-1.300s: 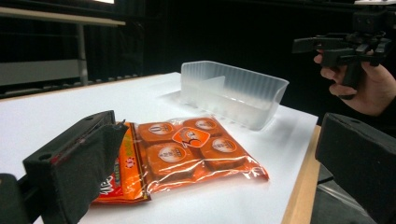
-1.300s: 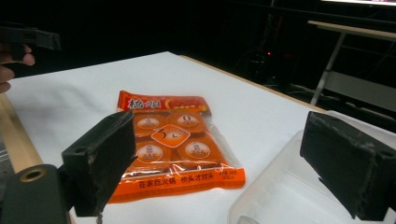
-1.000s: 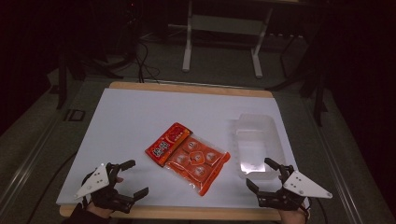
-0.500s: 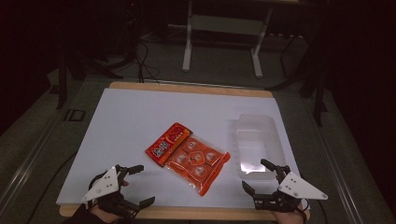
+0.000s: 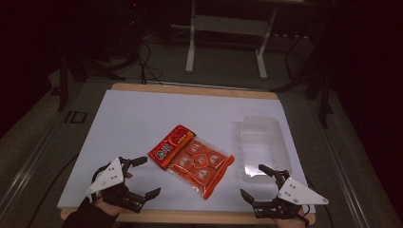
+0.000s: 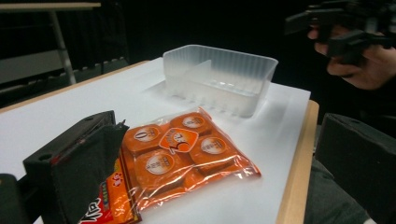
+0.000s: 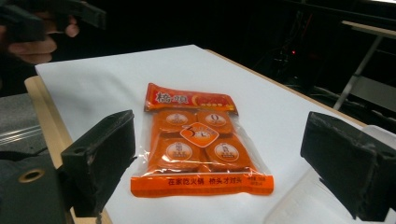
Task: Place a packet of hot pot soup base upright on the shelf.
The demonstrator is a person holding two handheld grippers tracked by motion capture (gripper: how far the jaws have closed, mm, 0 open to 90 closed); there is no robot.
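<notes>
An orange bag of round cakes (image 5: 202,166) lies flat near the table's front middle, and a smaller red packet (image 5: 170,146) overlaps its left edge. To their right stands a clear plastic tub (image 5: 261,147), with nothing seen in it. My left gripper (image 5: 148,175) is open at the front left, just short of the red packet (image 6: 112,200). At the front right my right gripper (image 5: 252,180) is open too, in front of the tub and facing the bag (image 7: 201,144). Neither holds anything.
The white board (image 5: 142,114) covers a wooden table whose front edge (image 5: 190,217) runs just under both hands. A desk frame (image 5: 225,42) and cables stand on the dark floor beyond the far edge. The tub (image 6: 219,77) sits close to the right edge.
The left gripper dipped toward the front edge, then came forward closer to the red packet. The right gripper shifted slightly left. Packets and tub have not moved.
</notes>
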